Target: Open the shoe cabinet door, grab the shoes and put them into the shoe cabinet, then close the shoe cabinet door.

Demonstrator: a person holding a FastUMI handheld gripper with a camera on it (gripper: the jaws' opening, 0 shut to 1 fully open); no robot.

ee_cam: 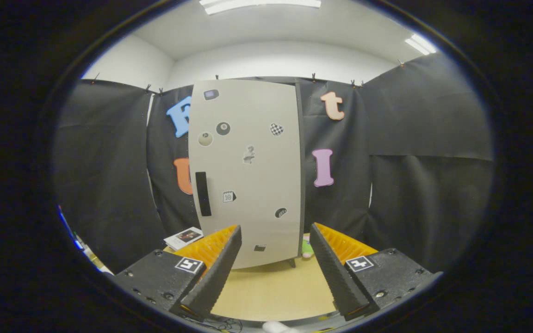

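My hand-held gripper (273,273): spread wide, nothing between my fingers; a fingertip (229,245) on each side frames the foot of the cabinet.
Worktop (271,289): pale wood, bare in the gap between my fingers and on up to the cabinet.
Shoe cabinet (248,175): stands upright on the worktop just beyond my fingertips, on short dark feet.
Cabinet door (252,194): pale grey, closed, dotted with small stickers; it faces me squarely.
Door handle (202,193): a dark upright bar near the door's left edge, above my left finger.
Booklet (184,237): lies flat on the worktop left of the cabinet's foot.
Green-and-pink thing (307,247): peeks out at the cabinet's lower right corner; I cannot tell what it is.
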